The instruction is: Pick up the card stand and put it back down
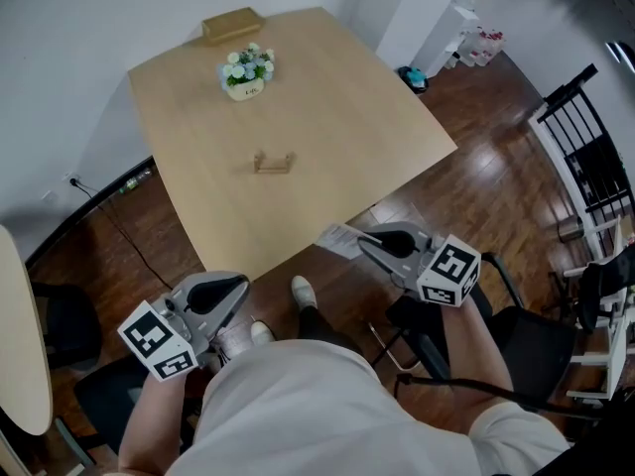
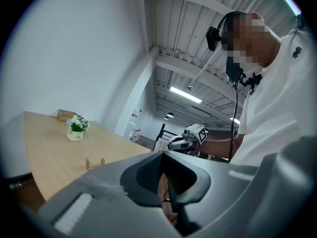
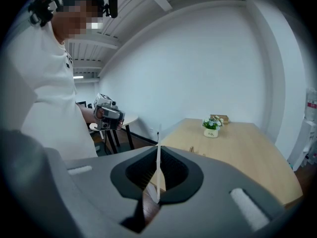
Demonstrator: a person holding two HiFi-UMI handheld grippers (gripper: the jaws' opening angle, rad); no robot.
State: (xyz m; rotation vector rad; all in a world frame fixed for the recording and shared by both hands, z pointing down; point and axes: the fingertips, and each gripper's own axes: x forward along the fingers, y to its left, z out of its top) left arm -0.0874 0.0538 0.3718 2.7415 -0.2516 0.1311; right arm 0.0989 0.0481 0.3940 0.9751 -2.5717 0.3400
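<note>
One wooden card stand [image 1: 273,163] sits empty and upright near the middle of the pale wooden surface [image 1: 367,117], well apart from both of the person's tools. Two other things share the surface: one small flower pot [image 1: 246,70] with white blooms farther back, and one flat wooden box [image 1: 231,25] at the far edge by the wall. The person stands at the near edge holding two tools off the surface, over the dark wood floor [image 1: 496,167]. The right hand-held gripper [image 1: 365,241] is clamped on one thin white card [image 1: 335,237], which sticks out past its jaws, edge-on in its own view. The left hand-held gripper [image 1: 236,286] has its jaws together with nothing between them.
</note>
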